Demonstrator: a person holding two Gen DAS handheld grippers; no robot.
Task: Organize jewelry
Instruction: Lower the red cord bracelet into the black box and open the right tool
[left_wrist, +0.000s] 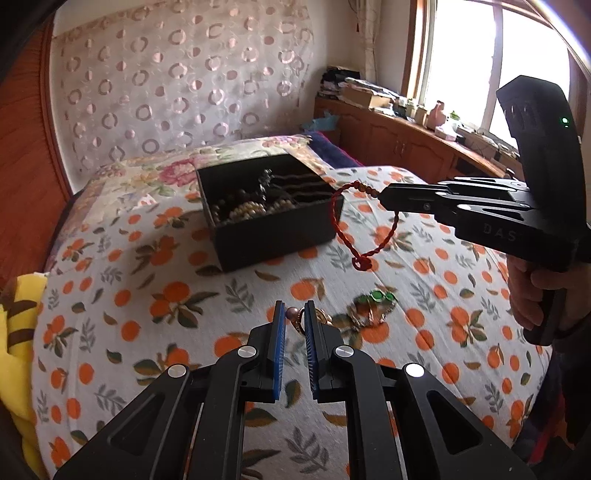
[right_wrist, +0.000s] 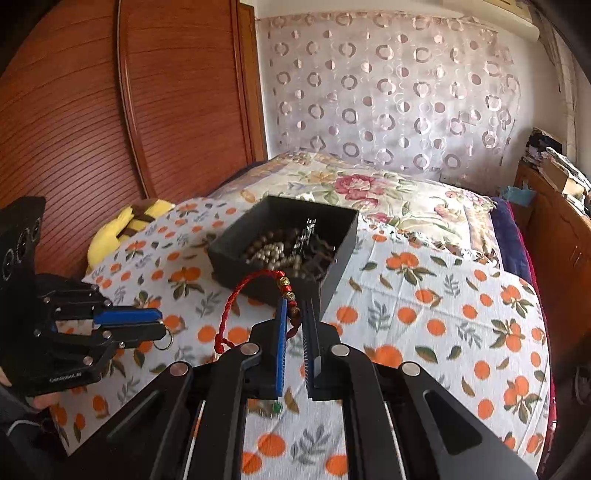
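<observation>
A black open jewelry box (left_wrist: 271, 230) sits on the bed, holding bead strands and dark hairpins; it also shows in the right wrist view (right_wrist: 332, 269). My right gripper (right_wrist: 295, 308) is shut on a red braided bracelet (right_wrist: 236, 295) with gold beads, which hangs above the bedspread just in front of the box; the bracelet (left_wrist: 341, 218) dangles from that gripper (left_wrist: 384, 192) in the left wrist view. My left gripper (left_wrist: 295, 314) is shut on a ring (left_wrist: 298, 321) with a bead; the ring (right_wrist: 164, 341) hangs at that gripper's (right_wrist: 160, 325) tip. A green-stoned piece (left_wrist: 373, 302) lies on the bedspread.
The bed has an orange-print cover (right_wrist: 443, 295) and a floral quilt (right_wrist: 369, 188) behind the box. A yellow plush toy (right_wrist: 122, 229) lies at the bed's left edge. A wooden cabinet (left_wrist: 406, 144) with clutter runs under the window. A wooden wardrobe (right_wrist: 110, 110) stands at left.
</observation>
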